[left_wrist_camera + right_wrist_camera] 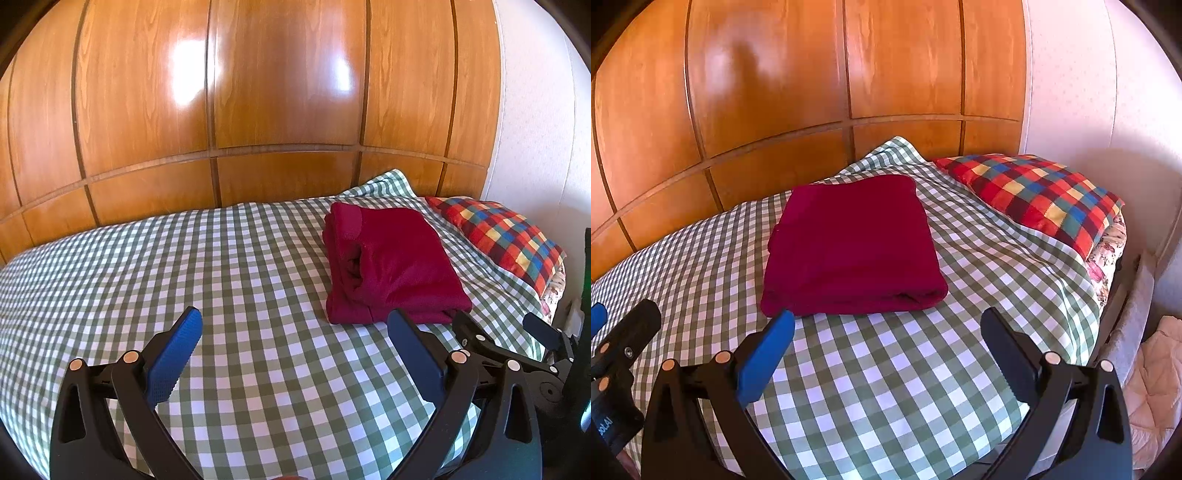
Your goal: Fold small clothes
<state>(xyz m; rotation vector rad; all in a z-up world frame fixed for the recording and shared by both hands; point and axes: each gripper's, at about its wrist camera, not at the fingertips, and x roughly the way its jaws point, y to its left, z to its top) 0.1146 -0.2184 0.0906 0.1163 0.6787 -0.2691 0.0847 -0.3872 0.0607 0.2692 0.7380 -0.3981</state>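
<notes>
A dark red garment (pixel 391 262) lies folded in a neat rectangle on the green-and-white checked bed cover (pixel 221 266). It also shows in the right wrist view (pixel 853 247), just ahead of the fingers. My left gripper (pixel 293 321) is open and empty above the cover, with the garment ahead and to its right. My right gripper (pixel 886 321) is open and empty, just short of the garment's near edge. The right gripper's fingers also show at the right of the left wrist view (pixel 498 332). The left gripper shows at the left edge of the right wrist view (pixel 624 332).
A glossy wooden wardrobe (pixel 258 92) stands right behind the bed. A multicoloured checked pillow (pixel 1034 195) lies at the right, against a white wall (pixel 1089 92). The bed's right edge drops to pale bedding (pixel 1156 387) on the floor.
</notes>
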